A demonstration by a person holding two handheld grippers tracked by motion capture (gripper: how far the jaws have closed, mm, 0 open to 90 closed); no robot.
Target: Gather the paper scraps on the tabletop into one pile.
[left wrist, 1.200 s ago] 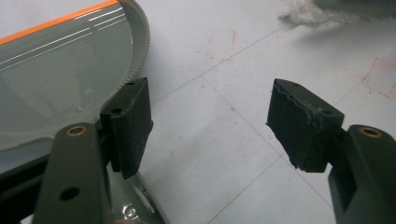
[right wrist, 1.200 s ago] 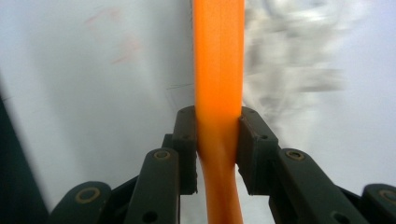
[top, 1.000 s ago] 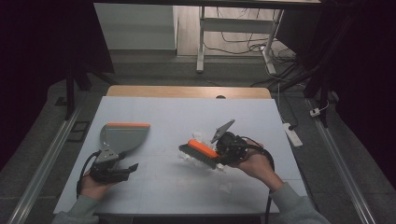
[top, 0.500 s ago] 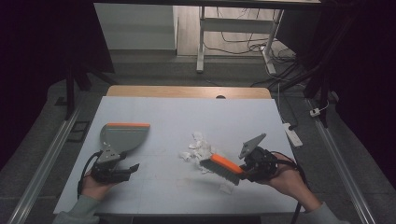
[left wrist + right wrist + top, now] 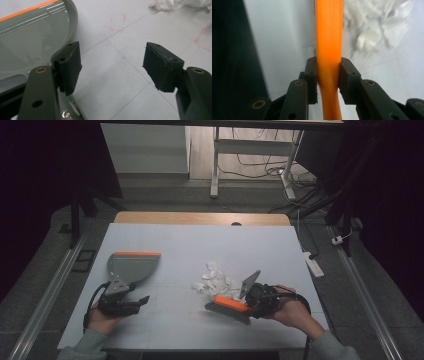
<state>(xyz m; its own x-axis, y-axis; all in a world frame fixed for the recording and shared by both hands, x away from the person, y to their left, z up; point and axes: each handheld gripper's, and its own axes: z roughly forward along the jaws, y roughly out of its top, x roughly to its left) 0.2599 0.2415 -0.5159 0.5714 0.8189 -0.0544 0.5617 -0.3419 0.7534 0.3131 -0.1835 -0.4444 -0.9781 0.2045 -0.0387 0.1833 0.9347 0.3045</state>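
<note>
Paper scraps (image 5: 216, 279) lie mid-table, just beyond the brush (image 5: 229, 305) clamped in the right gripper (image 5: 254, 301); the dustpan (image 5: 131, 266) sits well left. Left gripper view: jaws apart, empty, beside the dustpan (image 5: 30, 37). Right gripper view: pads (image 5: 311, 75) squeeze the orange brush (image 5: 329, 37), scraps (image 5: 377, 27) alongside.

The pale blue tabletop (image 5: 210, 245) has a wooden edge (image 5: 200, 218) at 12 o'clock. Around it lies grey floor (image 5: 165, 195), with dark surroundings at 9 and 3 o'clock. White table legs (image 5: 216, 165) and loose cables (image 5: 260, 162) stand at 12 o'clock; a power strip (image 5: 313, 264) lies at 3 o'clock.
</note>
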